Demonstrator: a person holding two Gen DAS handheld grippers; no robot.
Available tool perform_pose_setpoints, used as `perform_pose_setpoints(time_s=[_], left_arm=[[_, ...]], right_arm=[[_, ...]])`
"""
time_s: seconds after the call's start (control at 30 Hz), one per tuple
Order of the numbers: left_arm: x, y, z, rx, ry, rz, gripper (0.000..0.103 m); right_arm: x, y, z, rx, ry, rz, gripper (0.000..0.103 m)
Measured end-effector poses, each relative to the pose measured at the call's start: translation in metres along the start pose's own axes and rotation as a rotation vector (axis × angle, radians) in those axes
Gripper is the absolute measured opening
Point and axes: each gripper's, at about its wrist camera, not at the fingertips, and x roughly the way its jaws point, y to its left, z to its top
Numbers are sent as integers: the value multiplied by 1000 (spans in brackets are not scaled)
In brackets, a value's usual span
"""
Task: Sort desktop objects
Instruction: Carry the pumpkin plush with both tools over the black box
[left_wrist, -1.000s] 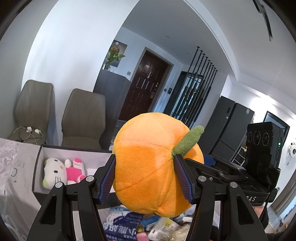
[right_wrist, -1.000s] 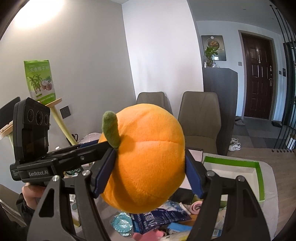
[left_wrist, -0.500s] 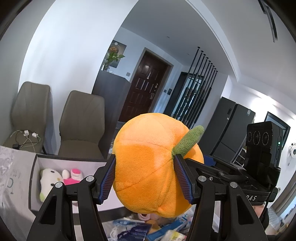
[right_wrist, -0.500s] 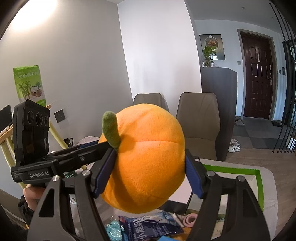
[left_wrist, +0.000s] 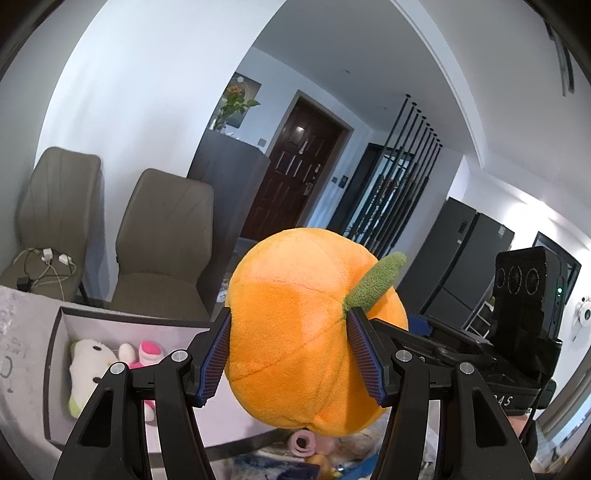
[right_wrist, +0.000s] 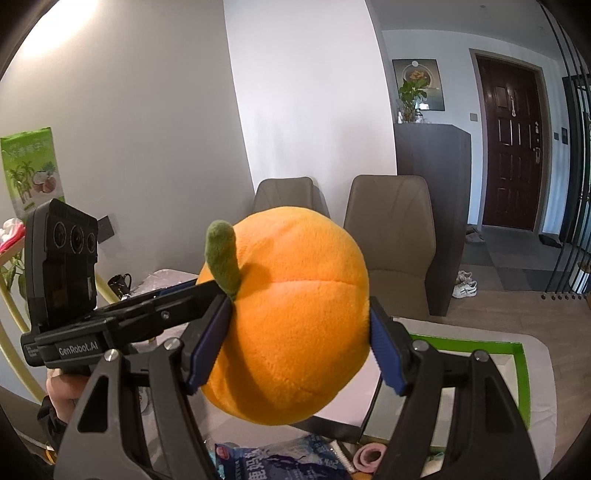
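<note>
A round orange plush fruit (left_wrist: 295, 332) with a green stem (left_wrist: 376, 284) hangs in the air above the table, gripped from two sides. My left gripper (left_wrist: 291, 358) is shut on it, blue pads pressing its flanks. My right gripper (right_wrist: 295, 343) is shut on the same plush fruit (right_wrist: 295, 314) from the other side. Each wrist view shows the opposite gripper's black camera housing (left_wrist: 528, 295) (right_wrist: 59, 266) beside the plush. A hand (right_wrist: 62, 391) holds the left gripper's handle.
A grey open box (left_wrist: 51, 369) at lower left holds a white kitty plush (left_wrist: 88, 365) and a pink toy (left_wrist: 147, 350). A green-rimmed box (right_wrist: 521, 373) lies at right. A blue packet (right_wrist: 273, 461) and a pink tape roll (right_wrist: 369, 458) lie below. Two chairs (left_wrist: 162, 236) stand behind the table.
Both grippers have carried the plush fruit forward across the table towards the chairs and boxes. The clutter below has slid out of the bottom of view. Both grips are unchanged.
</note>
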Motion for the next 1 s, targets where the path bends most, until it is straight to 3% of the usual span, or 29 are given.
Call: perform_pose_setpoints(time_s=[1.0], left_arm=[[83, 93, -28, -190, 119, 6, 61]], right_arm=[[122, -35, -29, 60, 148, -80, 72]])
